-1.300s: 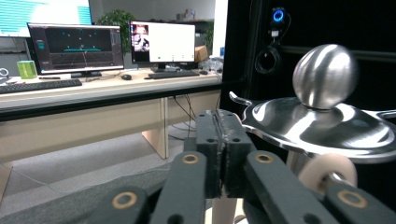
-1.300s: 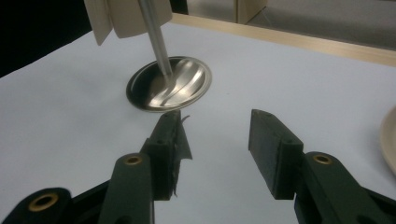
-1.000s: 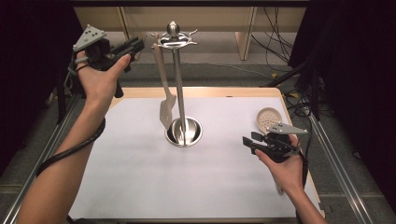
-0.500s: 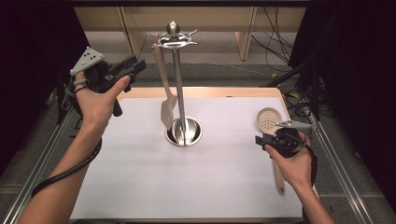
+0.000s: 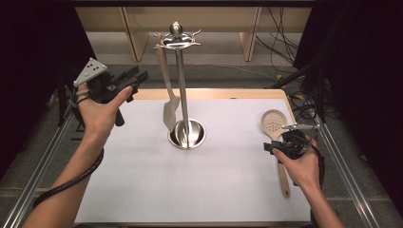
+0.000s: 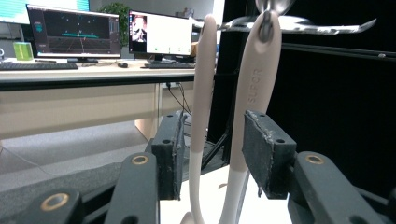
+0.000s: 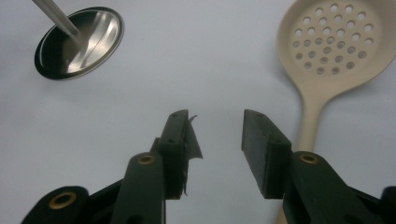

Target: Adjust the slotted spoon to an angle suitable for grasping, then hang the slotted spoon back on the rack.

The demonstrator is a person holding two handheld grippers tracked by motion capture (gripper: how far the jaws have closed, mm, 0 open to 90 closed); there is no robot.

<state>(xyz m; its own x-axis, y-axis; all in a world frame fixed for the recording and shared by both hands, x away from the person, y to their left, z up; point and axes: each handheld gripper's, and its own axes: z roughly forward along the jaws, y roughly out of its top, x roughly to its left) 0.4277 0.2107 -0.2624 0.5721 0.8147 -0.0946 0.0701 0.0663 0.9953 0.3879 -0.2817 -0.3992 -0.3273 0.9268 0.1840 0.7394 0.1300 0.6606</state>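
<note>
left claw (image 5: 135,78): released, just been opening, kept off the hung spatula (image 5: 170,110) | right claw (image 5: 272,148): released, lowered beside slotted spoon (image 5: 274,124) lying flat on counter (image 5: 142,190), probably for pickup

From the high view we look forward and down over the whole white table (image 5: 142,190), with both forearms entering at the bottom edge. The left gripper view sits low and faces almost level past its own jaws, close to two hanging utensil handles (image 6: 254,93), toward desks with monitors (image 6: 74,32) beyond. The right gripper view looks steeply down at the table from close above. We find the utensil stand (image 5: 183,85) in all three views: whole from above, its top hooks (image 6: 303,23) from the left gripper, its round base (image 7: 79,42) from the right. The slotted spoon (image 7: 331,46) appears from above and from the right gripper.
</note>
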